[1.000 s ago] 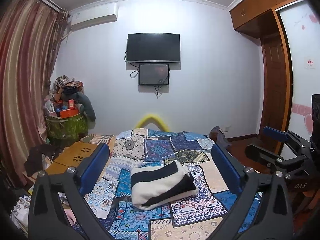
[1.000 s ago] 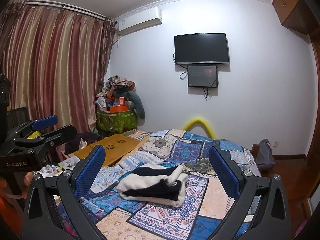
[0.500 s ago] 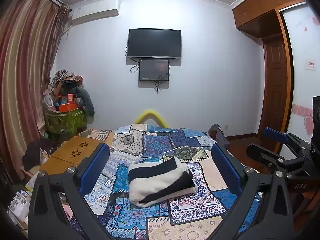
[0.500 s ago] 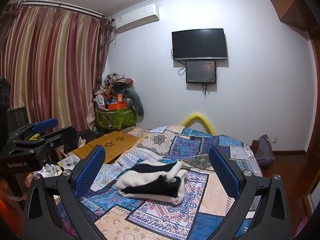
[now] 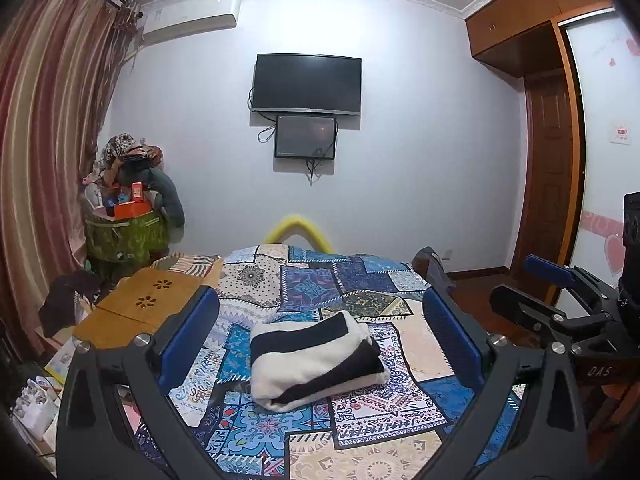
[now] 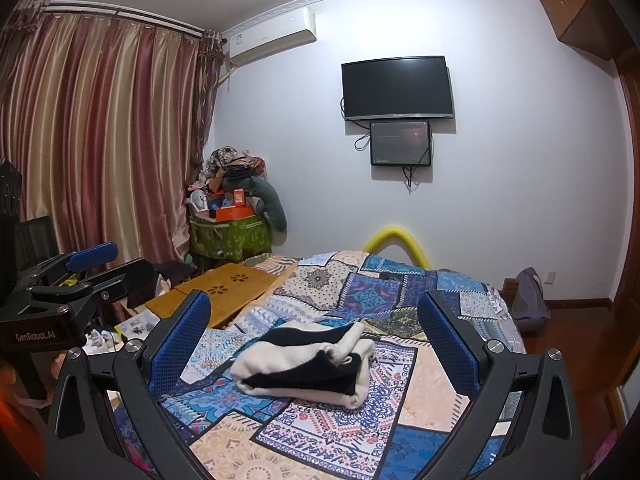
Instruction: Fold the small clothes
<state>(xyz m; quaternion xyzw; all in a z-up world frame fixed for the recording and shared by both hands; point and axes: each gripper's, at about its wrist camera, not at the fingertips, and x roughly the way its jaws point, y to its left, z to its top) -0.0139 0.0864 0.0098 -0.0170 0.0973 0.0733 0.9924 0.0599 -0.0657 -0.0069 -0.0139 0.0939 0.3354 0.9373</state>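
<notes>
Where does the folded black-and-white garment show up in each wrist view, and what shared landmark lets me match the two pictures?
Left wrist view: the folded black-and-white garment lies low and central on the patchwork bedspread, between the open left gripper fingers.
Right wrist view: the garment sits low and central, between the open right gripper fingers.
Shared landmark: the wall-mounted TV.

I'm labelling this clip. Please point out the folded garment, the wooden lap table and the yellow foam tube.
folded garment (image 5: 316,360): left wrist view, white top stripe.
wooden lap table (image 6: 224,290): right wrist view, tabletop.
yellow foam tube (image 6: 396,236): right wrist view, arch top.
</notes>
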